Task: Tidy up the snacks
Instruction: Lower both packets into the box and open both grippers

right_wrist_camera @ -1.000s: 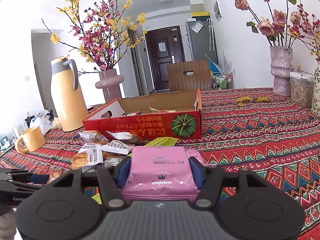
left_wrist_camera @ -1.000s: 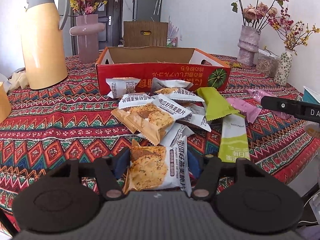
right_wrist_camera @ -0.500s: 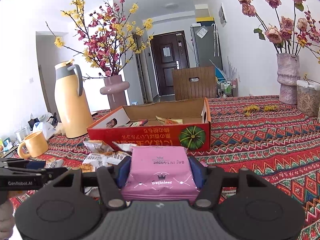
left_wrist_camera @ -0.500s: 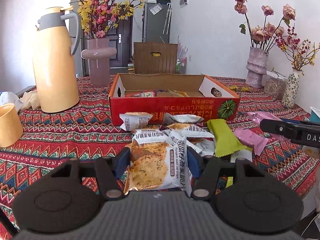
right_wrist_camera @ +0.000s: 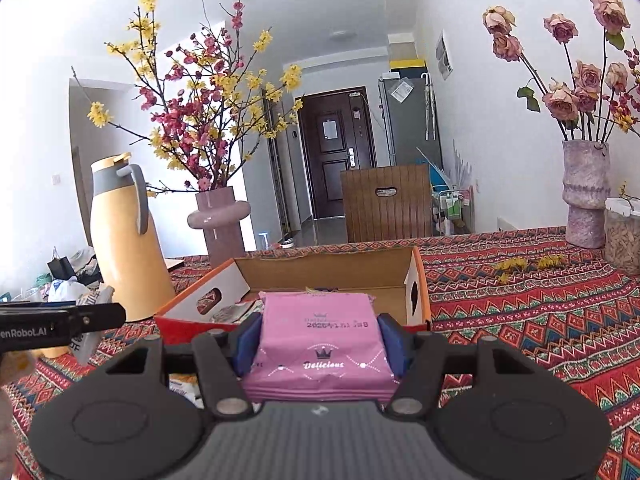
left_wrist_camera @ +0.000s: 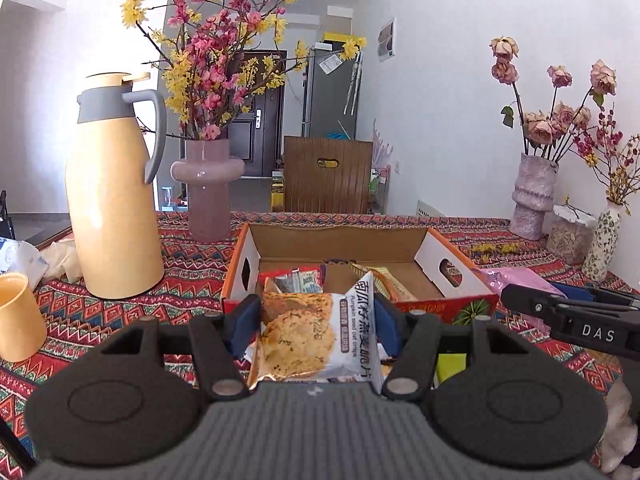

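My left gripper (left_wrist_camera: pixel 316 320) is shut on a white oat crisp packet (left_wrist_camera: pixel 316 336), held in the air just in front of the red cardboard box (left_wrist_camera: pixel 476 308). Several snack packets (left_wrist_camera: pixel 304 280) lie inside that box. My right gripper (right_wrist_camera: pixel 320 340) is shut on a pink snack packet (right_wrist_camera: pixel 320 344), raised before the same box (right_wrist_camera: pixel 188 328), whose open top faces me. The right gripper's side (left_wrist_camera: pixel 568 320) shows at the right of the left wrist view, with the pink packet (left_wrist_camera: pixel 508 278) in it. The left gripper's arm (right_wrist_camera: pixel 60 322) shows at the left of the right wrist view.
A yellow thermos jug (left_wrist_camera: pixel 112 200), a pink vase with blossoms (left_wrist_camera: pixel 208 188) and a yellow cup (left_wrist_camera: pixel 18 316) stand left of the box on the patterned tablecloth (right_wrist_camera: pixel 540 320). A rose vase (right_wrist_camera: pixel 584 196), a jar (right_wrist_camera: pixel 624 232) and a small vase (left_wrist_camera: pixel 600 244) stand right. A wooden chair back (left_wrist_camera: pixel 328 176) rises behind.
Both grippers have risen and come closer to the box with their packets. The loose snack pile on the cloth has dropped below the left gripper, and the box's inside now shows.
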{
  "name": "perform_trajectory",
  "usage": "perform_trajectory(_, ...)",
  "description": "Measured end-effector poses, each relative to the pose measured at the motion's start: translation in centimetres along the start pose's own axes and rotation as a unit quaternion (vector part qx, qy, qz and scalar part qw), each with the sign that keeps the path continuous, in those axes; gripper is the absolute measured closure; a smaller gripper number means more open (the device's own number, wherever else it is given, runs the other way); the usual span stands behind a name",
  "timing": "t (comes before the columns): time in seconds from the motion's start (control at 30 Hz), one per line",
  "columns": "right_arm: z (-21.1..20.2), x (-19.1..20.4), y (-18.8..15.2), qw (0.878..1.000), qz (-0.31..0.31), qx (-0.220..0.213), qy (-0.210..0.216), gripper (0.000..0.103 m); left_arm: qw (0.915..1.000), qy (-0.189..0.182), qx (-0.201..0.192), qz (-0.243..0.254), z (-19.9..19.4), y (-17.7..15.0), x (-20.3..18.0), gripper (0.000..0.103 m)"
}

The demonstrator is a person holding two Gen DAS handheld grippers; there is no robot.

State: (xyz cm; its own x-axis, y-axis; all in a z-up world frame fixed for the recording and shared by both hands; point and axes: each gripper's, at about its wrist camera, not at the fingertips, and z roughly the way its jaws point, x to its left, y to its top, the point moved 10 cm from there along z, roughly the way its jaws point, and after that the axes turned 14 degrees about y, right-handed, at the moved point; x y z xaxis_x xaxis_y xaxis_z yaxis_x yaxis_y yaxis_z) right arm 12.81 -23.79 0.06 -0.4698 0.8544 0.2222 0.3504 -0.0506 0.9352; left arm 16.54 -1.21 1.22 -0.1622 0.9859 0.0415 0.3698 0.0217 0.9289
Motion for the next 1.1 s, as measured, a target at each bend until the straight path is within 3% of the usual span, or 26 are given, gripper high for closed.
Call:
perform_trajectory(0.27, 3.7, -1.0, 3.7, 1.0, -0.007, -0.018, -0.006, 0.042, 0.9997, 0.019, -0.009, -0.011, 3.3, 3.6, -0.8, 0.042)
perform_trajectory(0.53, 7.9, -2.2, 5.8, 1.0, -0.014, -0.009, -0.016, 0.042, 0.9991, 0.041, 0.002, -0.012, 7.5, 5.4, -1.3, 0.042)
perform_trajectory(0.8, 12.8, -5.1, 4.0, 0.999, 0.0, 0.02, -0.048, 0.042, 0.9967, 0.072, 0.028, -0.023, 12.8, 4.7, -1.0, 0.043)
perform_trajectory(1.1, 15.0, -5.7, 1.4, 0.997, 0.003, 0.056, -0.056, 0.042, 0.9945, 0.088, 0.052, -0.021, 15.8, 2.2, -0.2, 0.043)
